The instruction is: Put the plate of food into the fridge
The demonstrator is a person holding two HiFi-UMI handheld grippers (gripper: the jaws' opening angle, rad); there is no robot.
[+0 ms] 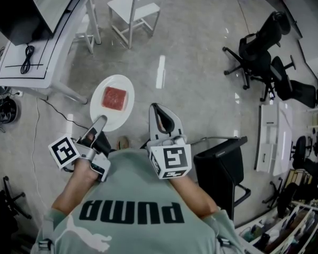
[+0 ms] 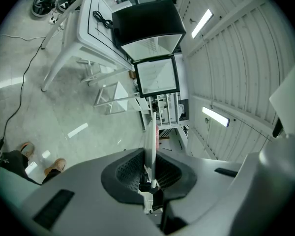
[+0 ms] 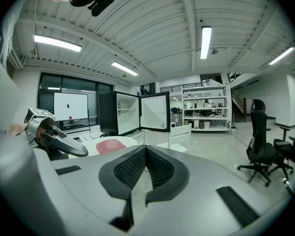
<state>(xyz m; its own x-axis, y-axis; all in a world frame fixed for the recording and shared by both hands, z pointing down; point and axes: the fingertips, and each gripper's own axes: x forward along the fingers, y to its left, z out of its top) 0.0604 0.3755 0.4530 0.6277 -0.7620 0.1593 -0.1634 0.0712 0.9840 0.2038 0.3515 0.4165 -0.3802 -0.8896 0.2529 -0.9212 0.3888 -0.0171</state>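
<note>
A white plate [image 1: 122, 84] carrying a red square slab of food [image 1: 114, 98] hangs level above the floor, in front of my chest. My left gripper [image 1: 99, 122] is shut on its near rim. In the left gripper view the plate [image 2: 150, 144] shows edge-on between the pads. The right gripper [image 1: 160, 121] is beside the plate's right side, shut and empty. From the right gripper view I see the plate [image 3: 125, 141], the food [image 3: 110, 145] and the left gripper [image 3: 56, 140] at left. The black fridge [image 3: 119, 113] stands on a white table [image 1: 58, 33] with its door [image 3: 155, 112] open.
A white chair [image 1: 132, 8] stands beyond the plate, beside the table. A coiled cable [image 1: 26, 57] lies on the table. Black office chairs [image 1: 265, 46] are at the right, and a black cabinet [image 1: 222, 165] is close to my right arm. Shelving [image 3: 206, 107] lines the far wall.
</note>
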